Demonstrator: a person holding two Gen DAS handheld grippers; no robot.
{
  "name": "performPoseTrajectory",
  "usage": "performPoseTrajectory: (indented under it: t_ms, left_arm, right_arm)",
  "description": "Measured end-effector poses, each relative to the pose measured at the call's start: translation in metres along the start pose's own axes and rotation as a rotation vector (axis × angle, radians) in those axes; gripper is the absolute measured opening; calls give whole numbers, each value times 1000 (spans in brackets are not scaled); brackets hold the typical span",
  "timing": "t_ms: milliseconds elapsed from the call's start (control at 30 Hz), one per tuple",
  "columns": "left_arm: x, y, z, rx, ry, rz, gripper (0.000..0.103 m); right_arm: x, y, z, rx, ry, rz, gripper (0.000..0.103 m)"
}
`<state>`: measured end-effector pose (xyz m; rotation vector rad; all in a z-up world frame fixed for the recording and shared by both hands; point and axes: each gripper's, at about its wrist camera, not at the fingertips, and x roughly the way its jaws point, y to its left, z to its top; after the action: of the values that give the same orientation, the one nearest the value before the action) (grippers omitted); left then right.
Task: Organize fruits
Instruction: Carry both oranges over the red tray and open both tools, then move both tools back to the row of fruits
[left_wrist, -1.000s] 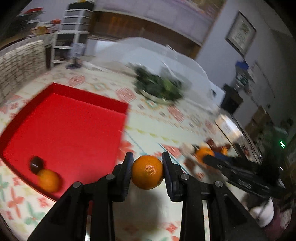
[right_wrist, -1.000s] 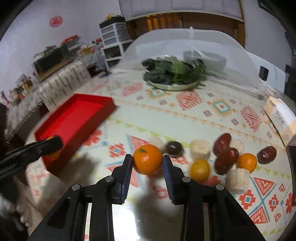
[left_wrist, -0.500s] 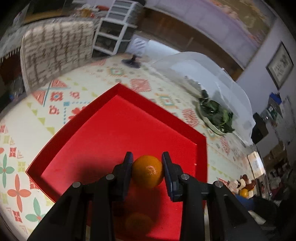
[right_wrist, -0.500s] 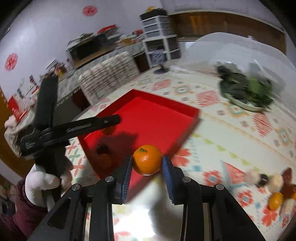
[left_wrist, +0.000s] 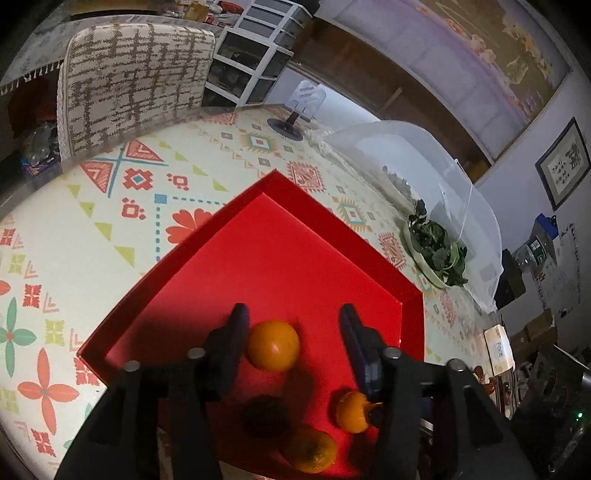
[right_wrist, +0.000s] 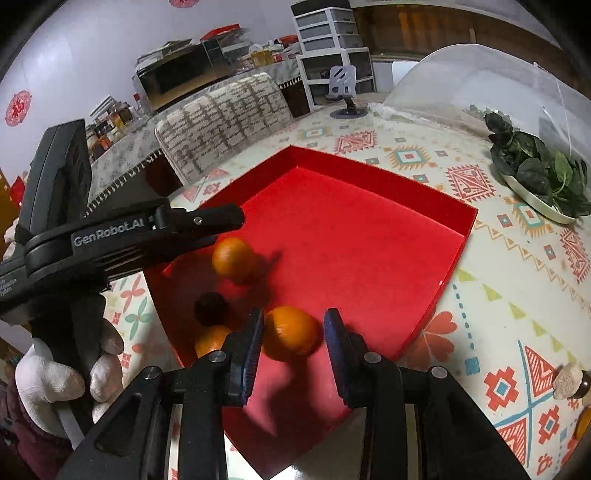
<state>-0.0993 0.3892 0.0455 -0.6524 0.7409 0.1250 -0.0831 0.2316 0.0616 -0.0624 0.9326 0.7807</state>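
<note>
A red tray (left_wrist: 277, 258) (right_wrist: 351, 221) lies on the patterned tablecloth. My left gripper (left_wrist: 293, 314) (right_wrist: 229, 221) hangs over it with its jaws opening. An orange (left_wrist: 273, 345) (right_wrist: 234, 258) lies on the tray floor between them, close to the left finger and clear of the right. My right gripper (right_wrist: 293, 317) is shut on a second orange (right_wrist: 290, 334) (left_wrist: 351, 411) just above the tray's near part. A dark round fruit (left_wrist: 264, 415) (right_wrist: 210, 308) and a third orange (left_wrist: 312, 452) (right_wrist: 210, 341) rest in the tray's near corner.
A plate of leafy greens (left_wrist: 436, 254) (right_wrist: 535, 173) stands beyond the tray beside a clear mesh food cover (left_wrist: 406, 158) (right_wrist: 480, 74). Loose fruits (right_wrist: 569, 376) lie at the right. A covered chair (left_wrist: 129, 74) stands at the table's far edge. A white-gloved hand (right_wrist: 55, 376) holds the left gripper.
The left gripper's jaws have spread and its orange now sits loose on the tray. The right gripper has carried its orange from the tray's edge to over the tray.
</note>
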Motion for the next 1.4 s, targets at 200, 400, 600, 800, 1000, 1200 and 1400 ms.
performPoseTrajectory:
  t_ms: [200, 400, 600, 800, 1000, 1200, 1400]
  left_arm:
    - [-30, -22, -1, 13, -115, 61, 88]
    - [-56, -66, -18, 45, -157, -124, 89]
    - [-37, -139, -54, 205, -30, -180, 89]
    - [1, -195, -101, 326, 103, -215, 89]
    - [41, -220, -142, 417, 176, -141, 89]
    - [66, -224, -161, 453, 215, -74, 89]
    - [79, -228, -167, 495, 195, 3, 89]
  right_arm:
    - [-33, -4, -5, 11, -79, -10, 44]
    - [-92, -27, -24, 55, -227, -68, 60]
    - [-162, -85, -66, 106, -367, -242, 84]
    - [-222, -175, -117, 319, -358, -387, 84]
    - [-250, -230, -161, 451, -324, -440, 84]
    - [-237, -247, -173, 481, -264, -409, 82]
    - [-213, -249, -165, 430, -195, -380, 76]
